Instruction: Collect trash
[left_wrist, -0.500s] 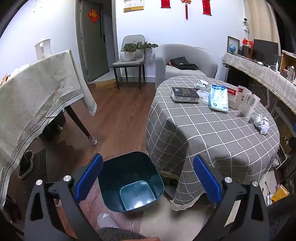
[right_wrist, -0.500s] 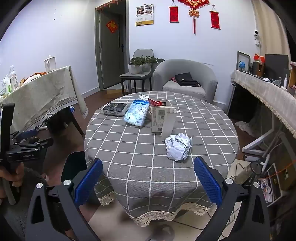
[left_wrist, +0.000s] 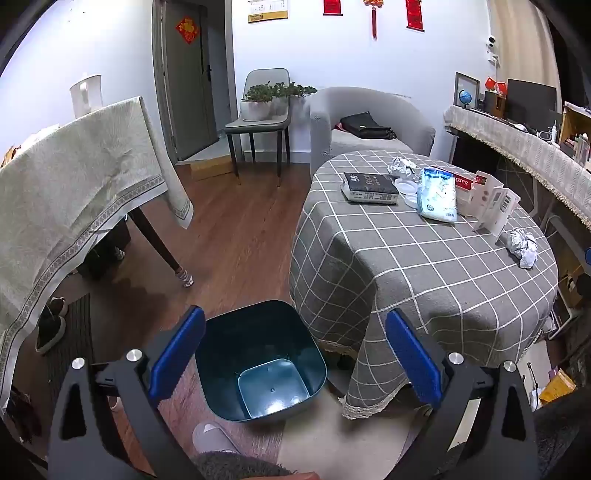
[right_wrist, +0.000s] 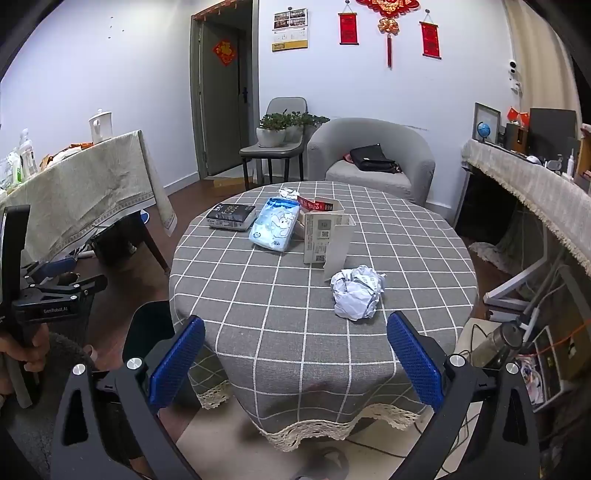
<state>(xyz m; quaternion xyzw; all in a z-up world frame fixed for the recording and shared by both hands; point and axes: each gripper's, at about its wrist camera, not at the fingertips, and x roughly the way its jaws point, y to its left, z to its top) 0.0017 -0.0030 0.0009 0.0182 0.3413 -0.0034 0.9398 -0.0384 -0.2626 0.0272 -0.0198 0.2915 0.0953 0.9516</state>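
On the floor at the near left of the table (right_wrist: 280, 332), the empty teal bin (left_wrist: 258, 354) is hovered over by the left tongs (left_wrist: 295, 362), spread wide and holding nothing. Further right, the crumpled paper ball (right_wrist: 356, 293) lies on the cloth just beyond the right tongs (right_wrist: 295, 363), equally wide and empty; the approach step is judged in hand, and a forward reach and closing on the ball is called for.

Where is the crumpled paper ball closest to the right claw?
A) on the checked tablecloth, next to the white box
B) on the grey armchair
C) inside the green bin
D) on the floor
A: the crumpled paper ball lies on the checked tablecloth, just in front of the white box, while the green bin on the floor holds nothing.
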